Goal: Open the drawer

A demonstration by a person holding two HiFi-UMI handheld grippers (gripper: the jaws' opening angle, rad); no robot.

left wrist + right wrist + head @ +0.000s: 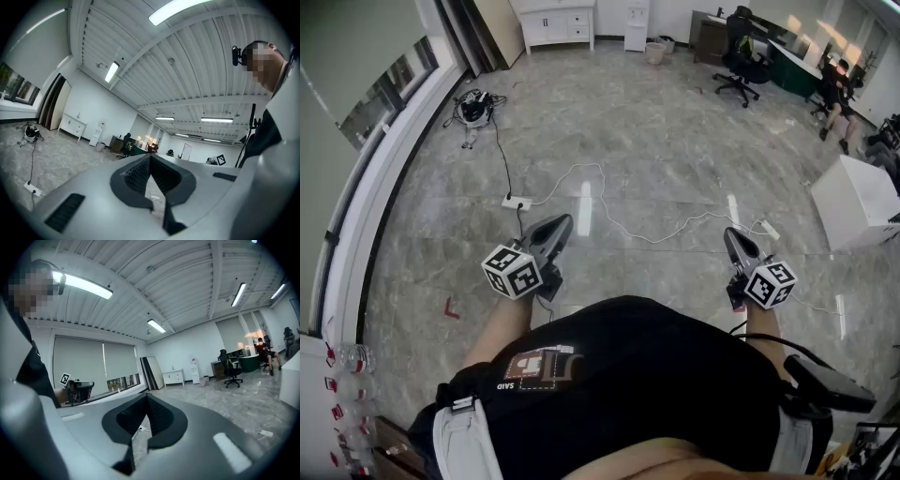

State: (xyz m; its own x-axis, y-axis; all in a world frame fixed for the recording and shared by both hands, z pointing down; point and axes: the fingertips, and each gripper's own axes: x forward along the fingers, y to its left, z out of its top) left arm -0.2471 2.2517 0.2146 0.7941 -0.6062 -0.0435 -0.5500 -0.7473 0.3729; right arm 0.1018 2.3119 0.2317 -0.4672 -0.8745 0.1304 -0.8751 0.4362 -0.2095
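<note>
Fingers of the grey plastic left gripper met at their tips, holding nothing. The matching right gripper was likewise closed and empty. The 2 hung over the glossy grey marble floor (a thin white cable crossed it), well apart from the low white cabinet with drawers at the far wall.

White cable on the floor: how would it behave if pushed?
Probably floppy: the white cable lies in loose curves, so a push would likely bend it locally. It looks thin, so likely light; the power strip at one end may drag.
</note>
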